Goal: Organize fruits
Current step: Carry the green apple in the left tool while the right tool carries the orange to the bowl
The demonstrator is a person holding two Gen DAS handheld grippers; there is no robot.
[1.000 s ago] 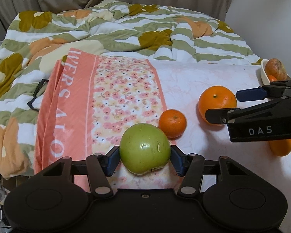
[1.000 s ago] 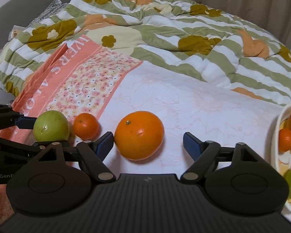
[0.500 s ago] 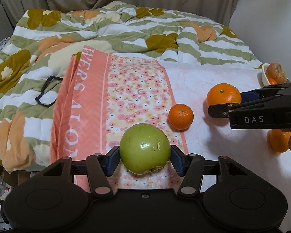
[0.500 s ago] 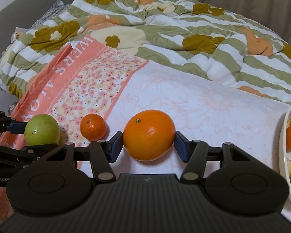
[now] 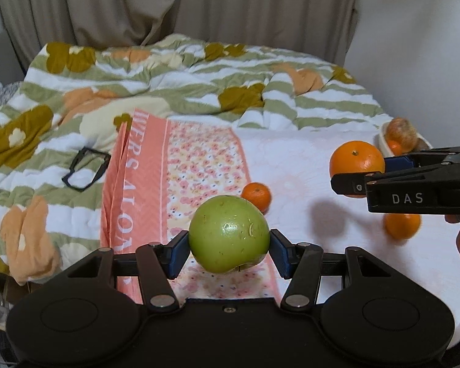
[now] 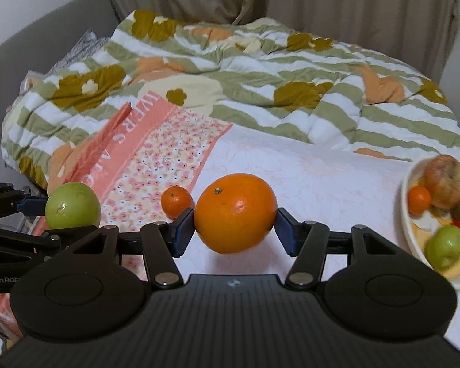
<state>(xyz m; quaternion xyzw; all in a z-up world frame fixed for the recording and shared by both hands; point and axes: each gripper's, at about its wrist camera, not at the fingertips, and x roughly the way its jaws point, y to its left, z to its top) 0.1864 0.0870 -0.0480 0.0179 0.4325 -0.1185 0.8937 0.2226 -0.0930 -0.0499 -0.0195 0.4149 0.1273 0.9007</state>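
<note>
left gripper jaws clamp green apple | right gripper jaws clamp orange | both seemingly lifted

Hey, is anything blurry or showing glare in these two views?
Left wrist view: small glare spots on the green apple, and the orange under the right gripper is blurred. Right wrist view: highlight on the large orange; the fruit bowl looks smeared.
</note>
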